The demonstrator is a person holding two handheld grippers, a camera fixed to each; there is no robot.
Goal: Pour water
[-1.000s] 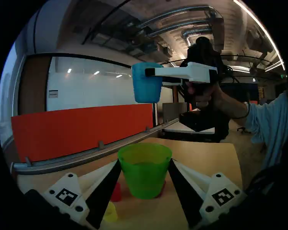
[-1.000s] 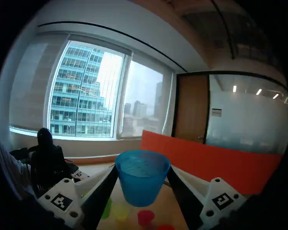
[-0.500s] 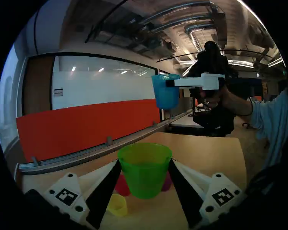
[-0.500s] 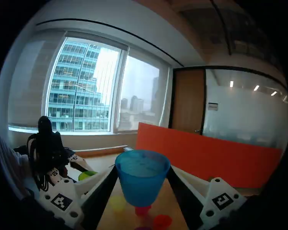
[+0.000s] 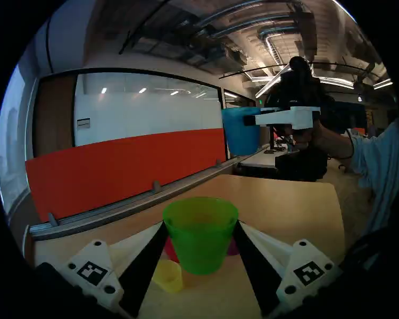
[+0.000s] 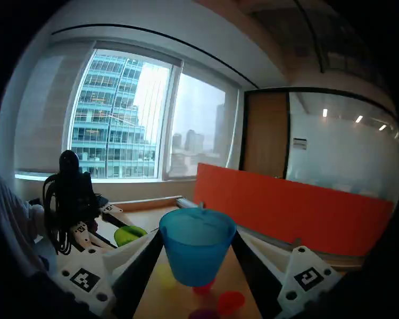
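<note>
Blue plastic cup (image 6: 197, 260), clamped upright in right gripper (image 6: 197, 236), drifted farther off, ahead-right of left gripper (image 5: 198, 233), which gripped green plastic cup (image 5: 200, 244); pour not begun.

Office on a high floor: big window (image 6: 125, 117) onto city towers, orange desk partition (image 5: 125, 165), frosted glass wall (image 5: 146, 111), exposed ceiling ducts (image 5: 252, 24), light wood table (image 5: 290, 202).

Yellow cup (image 5: 168, 276) below — open tabletop (image 5: 287, 202) beyond
</note>
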